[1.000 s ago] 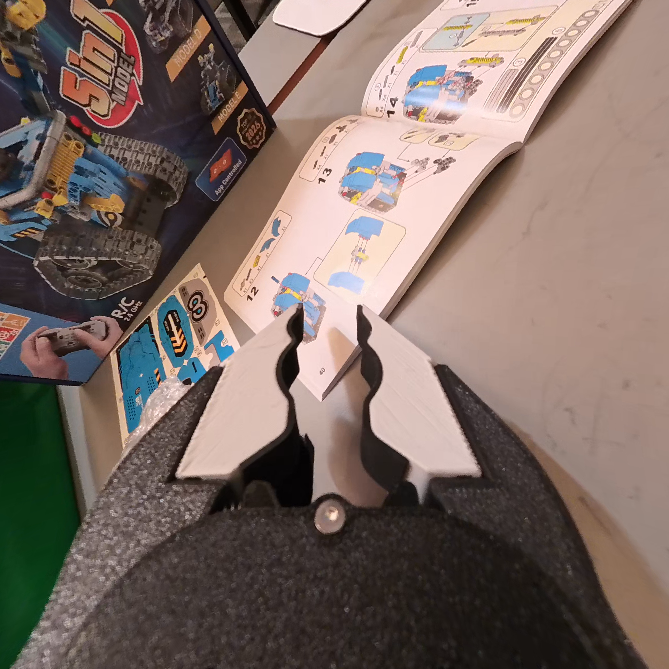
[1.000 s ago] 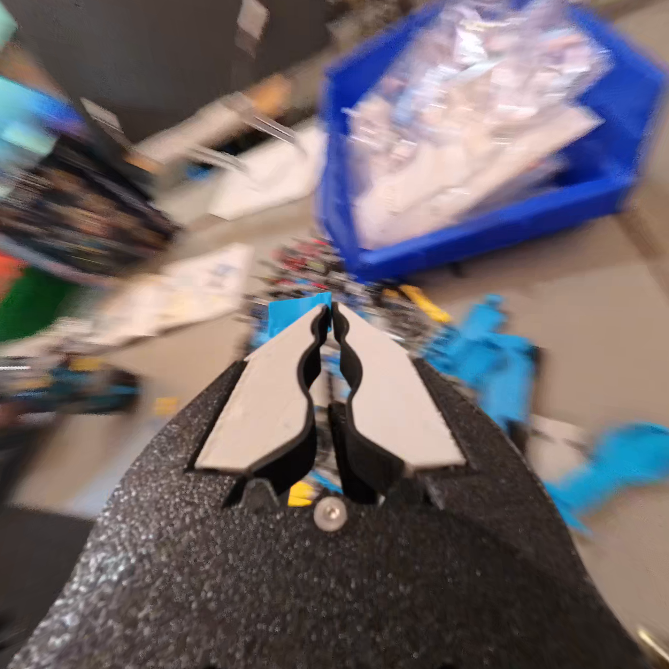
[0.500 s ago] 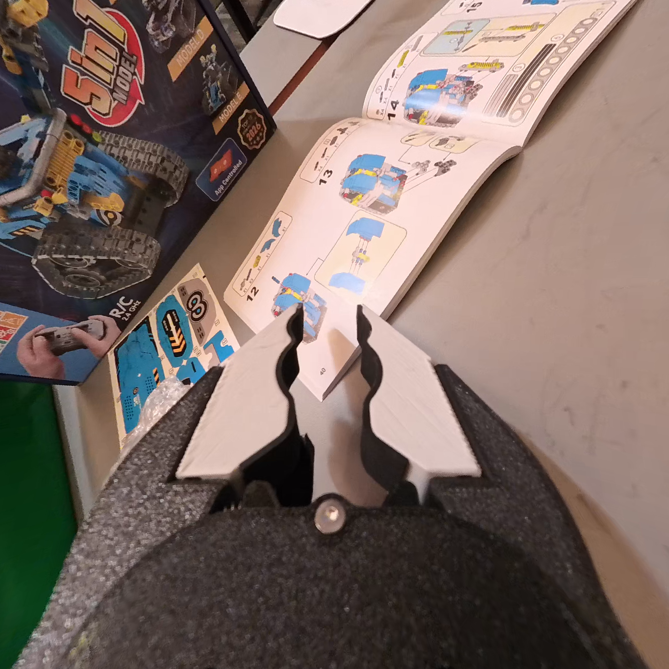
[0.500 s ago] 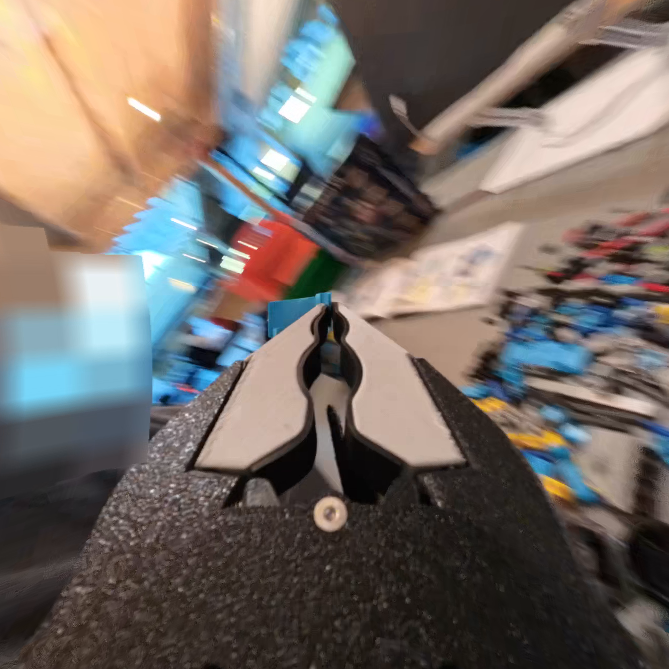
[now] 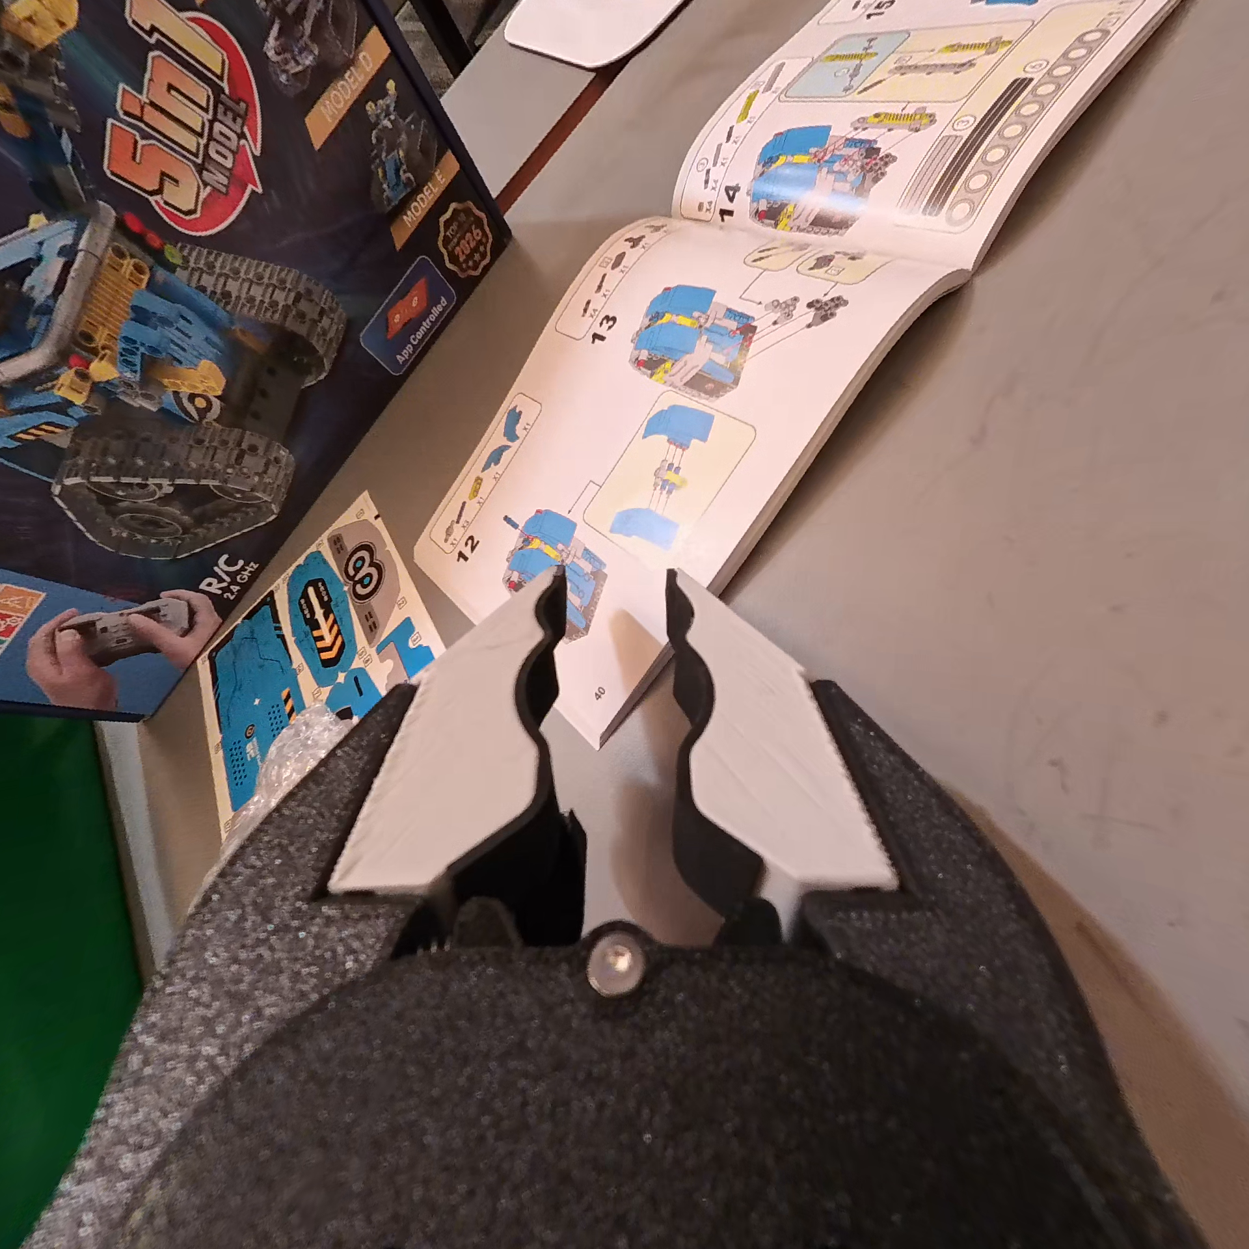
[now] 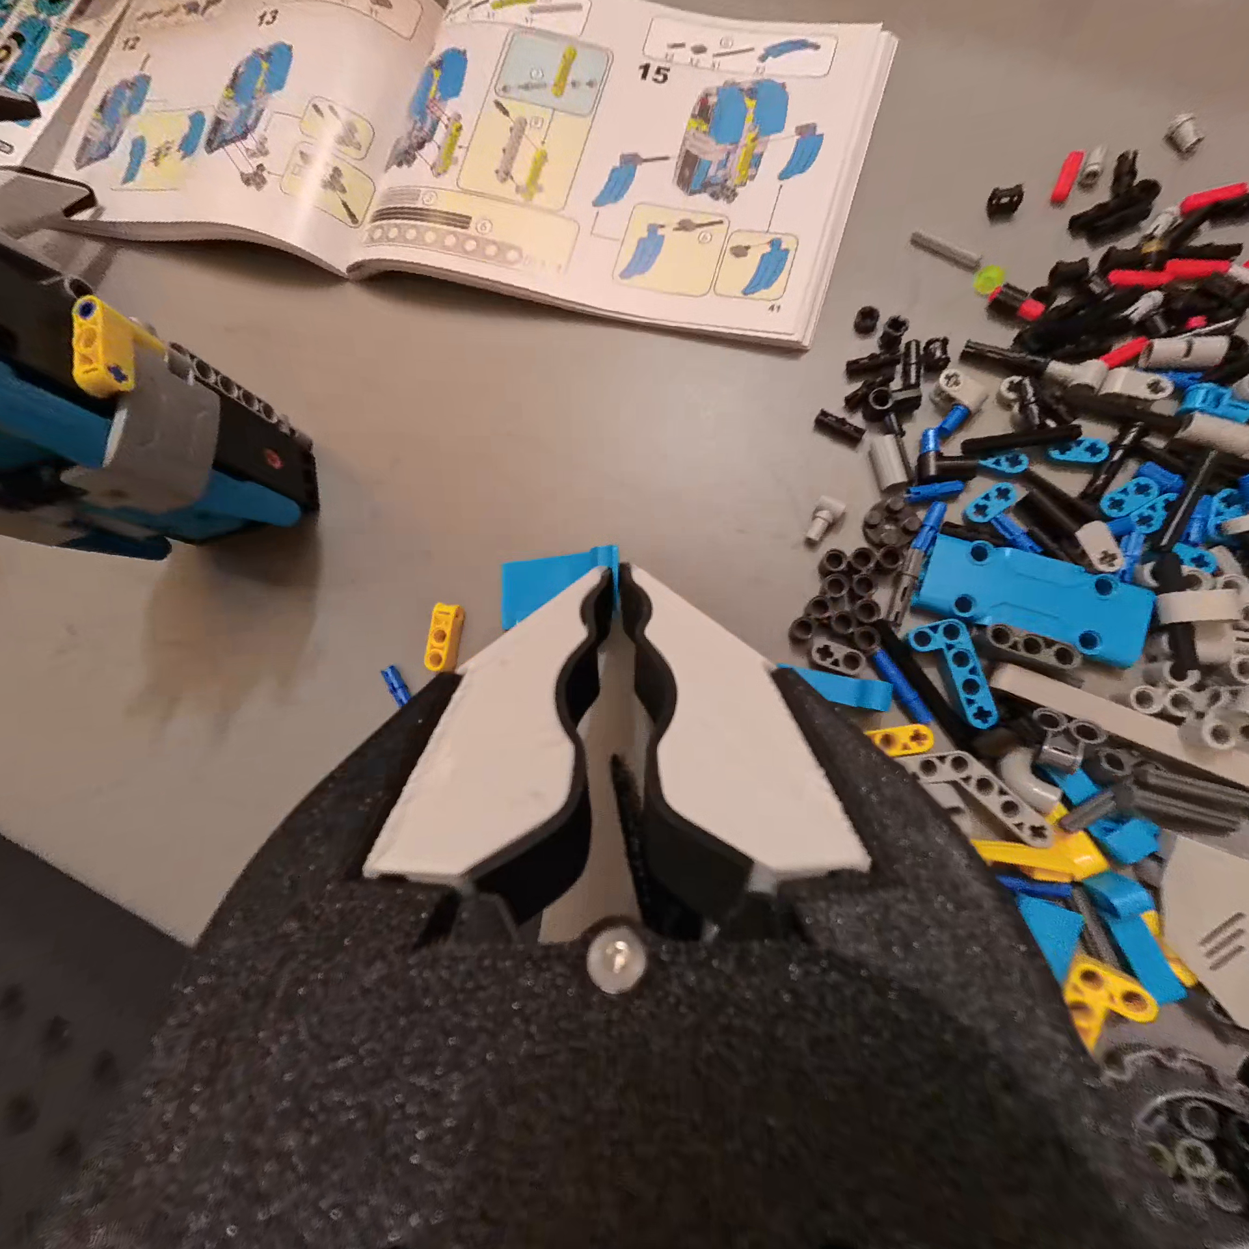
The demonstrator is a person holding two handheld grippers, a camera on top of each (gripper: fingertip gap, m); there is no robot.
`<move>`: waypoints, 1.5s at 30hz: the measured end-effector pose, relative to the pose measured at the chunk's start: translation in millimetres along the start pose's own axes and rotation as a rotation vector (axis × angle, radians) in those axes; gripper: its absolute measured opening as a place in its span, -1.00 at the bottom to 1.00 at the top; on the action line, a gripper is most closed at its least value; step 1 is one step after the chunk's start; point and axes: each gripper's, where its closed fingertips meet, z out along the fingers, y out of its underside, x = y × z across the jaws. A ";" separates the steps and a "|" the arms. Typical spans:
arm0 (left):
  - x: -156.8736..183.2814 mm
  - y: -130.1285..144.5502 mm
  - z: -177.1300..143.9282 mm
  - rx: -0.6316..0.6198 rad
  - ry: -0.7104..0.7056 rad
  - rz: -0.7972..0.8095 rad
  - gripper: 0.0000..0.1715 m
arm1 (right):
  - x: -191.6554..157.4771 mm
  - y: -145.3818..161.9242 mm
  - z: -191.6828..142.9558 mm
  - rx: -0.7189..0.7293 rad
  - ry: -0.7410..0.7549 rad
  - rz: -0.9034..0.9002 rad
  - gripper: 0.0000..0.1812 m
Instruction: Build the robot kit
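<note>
Open instruction booklet (image 6: 473, 155) at 12 o'clock on the grey surface (image 6: 541, 419); loose heap of black, blue, grey, red and yellow building pieces (image 6: 1054, 541) at 3 o'clock; part-built blue and black model (image 6: 169, 446) at 9 o'clock. Left wrist view: printed toy box (image 5: 189, 304) at 10 o'clock, sticker sheet (image 5: 311, 642) just beside it.

— What writing lies in front of you?

— Your box (image 5: 223, 203) carries a large logo, model tags, a round seal and small captions.

— And your booklet (image 5: 682, 432)?

— You have bold step numbers, tiny part counts and a page number at each corner. The sticker sheet (image 5: 270, 682) beside your box bears small numerals, too small to read.
</note>
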 end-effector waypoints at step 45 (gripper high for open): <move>-22.2 -60.2 -47.5 0.304 -0.001 -0.227 -0.72 | -100.0 -85.6 -132.5 1.011 0.125 -0.702 -0.99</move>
